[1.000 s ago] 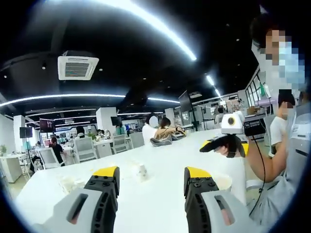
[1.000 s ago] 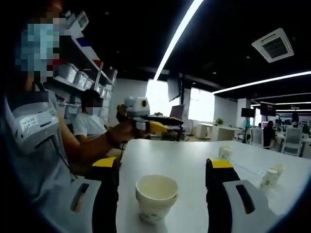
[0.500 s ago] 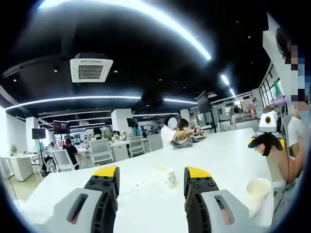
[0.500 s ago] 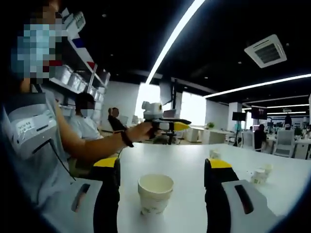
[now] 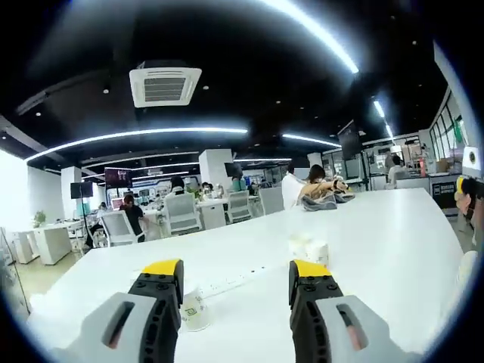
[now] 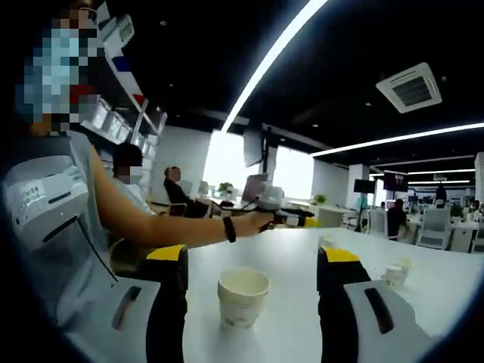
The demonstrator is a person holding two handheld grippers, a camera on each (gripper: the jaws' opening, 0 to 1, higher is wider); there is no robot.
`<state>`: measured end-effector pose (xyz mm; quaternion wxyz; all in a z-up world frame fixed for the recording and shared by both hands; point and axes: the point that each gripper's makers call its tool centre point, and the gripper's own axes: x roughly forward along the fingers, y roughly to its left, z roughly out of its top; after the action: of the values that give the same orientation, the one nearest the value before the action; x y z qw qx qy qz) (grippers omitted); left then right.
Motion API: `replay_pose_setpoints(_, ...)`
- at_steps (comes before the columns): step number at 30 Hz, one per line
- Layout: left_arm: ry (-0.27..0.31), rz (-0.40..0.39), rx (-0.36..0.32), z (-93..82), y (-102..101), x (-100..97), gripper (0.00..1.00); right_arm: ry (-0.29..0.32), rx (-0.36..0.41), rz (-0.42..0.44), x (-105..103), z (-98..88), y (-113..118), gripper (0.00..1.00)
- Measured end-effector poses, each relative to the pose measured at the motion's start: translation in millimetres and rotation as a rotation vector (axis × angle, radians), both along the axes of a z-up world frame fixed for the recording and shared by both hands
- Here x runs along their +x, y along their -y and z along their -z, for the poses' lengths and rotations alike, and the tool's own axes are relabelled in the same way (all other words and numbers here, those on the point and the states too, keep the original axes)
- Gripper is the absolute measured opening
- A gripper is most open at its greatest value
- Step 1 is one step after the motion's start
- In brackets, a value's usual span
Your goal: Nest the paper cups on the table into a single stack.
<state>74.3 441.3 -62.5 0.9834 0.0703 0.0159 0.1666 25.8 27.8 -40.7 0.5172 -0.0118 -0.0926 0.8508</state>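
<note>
- Long white worktop [image 5: 378,227] runs through an open office with a black ceiling, bright strip lights [image 5: 318,45] and a ceiling air unit [image 5: 165,83].
- Seated people [image 5: 132,215] and office chairs [image 5: 181,212] fill the far side of the room in the left gripper view.
- Left gripper [image 5: 234,299] has its yellow-tipped jaws standing wide apart with nothing between them, low over the worktop.
- One paper cup [image 5: 195,308] lies tipped on its side just beside the inner face of the left jaw; whether it touches the jaw cannot be told.
- Another cup [image 5: 310,249] sits farther out on the worktop, just above the right jaw tip in that view; it looks like more than one cup, but this is too small to tell.
- Right gripper [image 6: 253,302] also has its jaws spread wide and empty.
- Upright stack of nested cups [image 6: 242,296] stands on the worktop between the right gripper's jaws, apart from both.
- Two more small cups [image 6: 393,274] rest well off to the right on the worktop in the right gripper view.
- Person's arm [image 6: 166,223], with a dark wristband, reaches across that view, the hand gripping the left gripper's handle.
- Shelves with boxes [image 6: 113,113] line the wall behind the person.
</note>
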Motion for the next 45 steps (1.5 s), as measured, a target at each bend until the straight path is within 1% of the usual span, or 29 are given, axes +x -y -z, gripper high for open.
replay_pose_setpoints(1,-0.003,-0.006,-0.005,4.9,-4,2.4,0.62,0.002,-0.002,-0.006,-2,0.7,0,0.72)
replay_pose_setpoints(3,-0.009,-0.014,-0.043,13.2,-13,6.8,0.62,0.008,-0.005,-0.012,-3,2.2,1,0.72)
replay_pose_setpoints(6,-0.015,-0.039,-0.073,24.9,-27,12.6,0.62,0.009,-0.001,-0.012,-2,1.0,2,0.72)
replay_pose_setpoints(7,-0.014,-0.042,-0.080,27.7,-25,15.2,0.62,0.007,0.003,-0.008,0,-0.3,2,0.72)
replay_pose_setpoints(8,-0.018,-0.049,-0.081,31.0,-28,17.8,0.62,0.007,0.005,-0.006,0,-0.8,2,0.72)
replay_pose_setpoints(11,-0.031,-0.092,-0.061,38.4,-48,25.2,0.62,0.015,0.008,0.002,1,-2.4,3,0.71)
replay_pose_setpoints(16,-0.036,-0.153,-0.060,49.4,-58,30.6,0.61,0.018,0.020,-0.009,-1,-6.1,6,0.71)
replay_pose_setpoints(18,-0.053,-0.208,-0.064,55.7,-70,30.1,0.60,0.018,0.024,-0.007,1,-7.1,7,0.71)
replay_pose_setpoints(19,-0.048,-0.221,-0.060,56.4,-73,31.0,0.60,0.018,0.024,-0.004,3,-7.5,8,0.71)
replay_pose_setpoints(22,-0.052,-0.257,-0.080,64.8,-79,30.9,0.59,0.012,0.033,0.005,9,-10.7,11,0.71)
replay_pose_setpoints(25,-0.077,-0.272,-0.092,72.8,-86,39.9,0.58,0.007,0.043,0.011,13,-14.3,14,0.71)
replay_pose_setpoints(28,-0.098,-0.284,-0.078,75.7,-89,43.9,0.58,0.013,0.051,0.023,16,-17.8,17,0.71)
replay_pose_setpoints(29,-0.100,-0.287,-0.078,76.1,-93,46.0,0.58,0.017,0.055,0.027,16,-19.1,19,0.71)
replay_pose_setpoints(34,-0.110,-0.314,-0.098,80.1,-95,47.3,0.56,0.019,0.072,0.038,20,-24.7,24,0.70)
replay_pose_setpoints(36,-0.109,-0.345,-0.109,85.0,-99,45.1,0.55,0.021,0.066,0.046,22,-23.2,24,0.70)
replay_pose_setpoints(38,-0.090,-0.357,-0.147,90.3,-102,45.5,0.55,0.023,0.058,0.058,25,-21.0,24,0.70)
replay_pose_setpoints(39,-0.088,-0.360,-0.154,91.7,-103,46.2,0.55,0.025,0.054,0.066,27,-20.1,24,0.70)
replay_pose_setpoints(42,-0.066,-0.362,-0.168,92.9,-109,50.5,0.54,0.027,0.040,0.088,35,-16.7,25,0.70)
replay_pose_setpoints(44,-0.071,-0.363,-0.169,94.3,-109,54.0,0.54,0.026,0.021,0.094,41,-11.9,25,0.70)
replay_pose_setpoints(45,-0.074,-0.363,-0.170,94.7,-114,56.7,0.54,0.029,0.006,0.088,42,-8.2,25,0.70)
